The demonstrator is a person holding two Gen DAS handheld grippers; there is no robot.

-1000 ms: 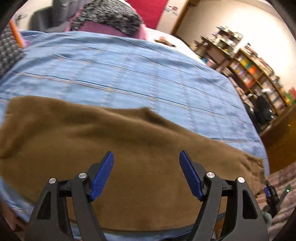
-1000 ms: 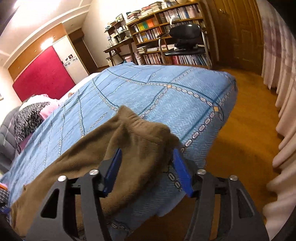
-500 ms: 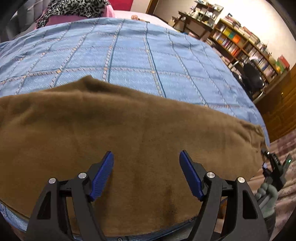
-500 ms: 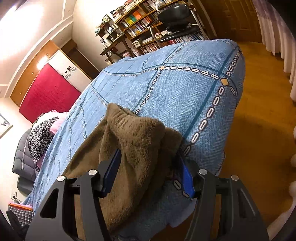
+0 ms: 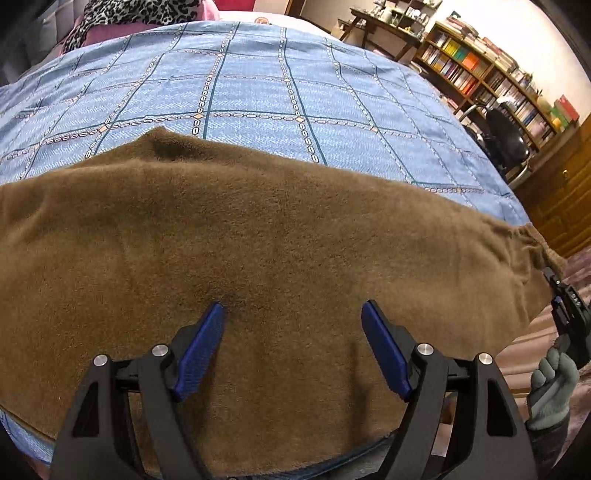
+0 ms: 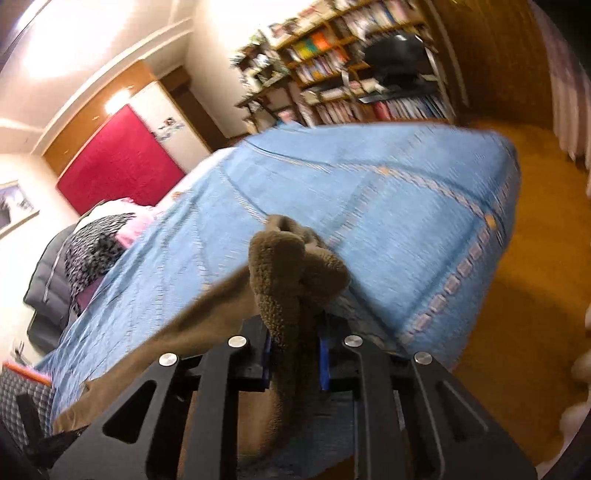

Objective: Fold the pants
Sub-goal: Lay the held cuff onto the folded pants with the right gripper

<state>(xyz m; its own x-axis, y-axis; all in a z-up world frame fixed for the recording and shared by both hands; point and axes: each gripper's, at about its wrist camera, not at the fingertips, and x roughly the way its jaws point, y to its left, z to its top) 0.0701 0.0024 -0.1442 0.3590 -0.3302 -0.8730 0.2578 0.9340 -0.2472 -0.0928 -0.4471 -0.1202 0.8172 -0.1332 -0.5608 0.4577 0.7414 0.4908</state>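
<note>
Our right gripper (image 6: 294, 350) is closing its jaws on a bunched end of the brown pants (image 5: 258, 251); the fleece fills the narrow gap between the blue pads and bulges out ahead of them in a rounded knot. Our left gripper (image 5: 293, 343) has its jaws wide apart and opening, both blue pads poised over the flat middle of the pants with nothing pinched between them; we cannot tell whether the tips touch the cloth.

The pants lie lengthwise along the near edge of the bed, on the blue bedspread (image 5: 258, 92). Their near hem hangs just over that edge, and a thin strip of blue shows below it. Beyond the far edge of the pants the bedspread is bare across most of its width, up to a leopard-print fabric (image 5: 140, 11) near the head of the bed. Past the bed corner lies open wooden floor (image 6: 517, 277).

The pants are a thick, fuzzy, matte fleece, mostly smooth, with a small raised fold at the far edge and gathered wrinkles at the right end. The bedspread is woven, with a grid of chain-like lines. A grey-gloved hand (image 5: 552, 384) holds the right gripper's handle.
</note>
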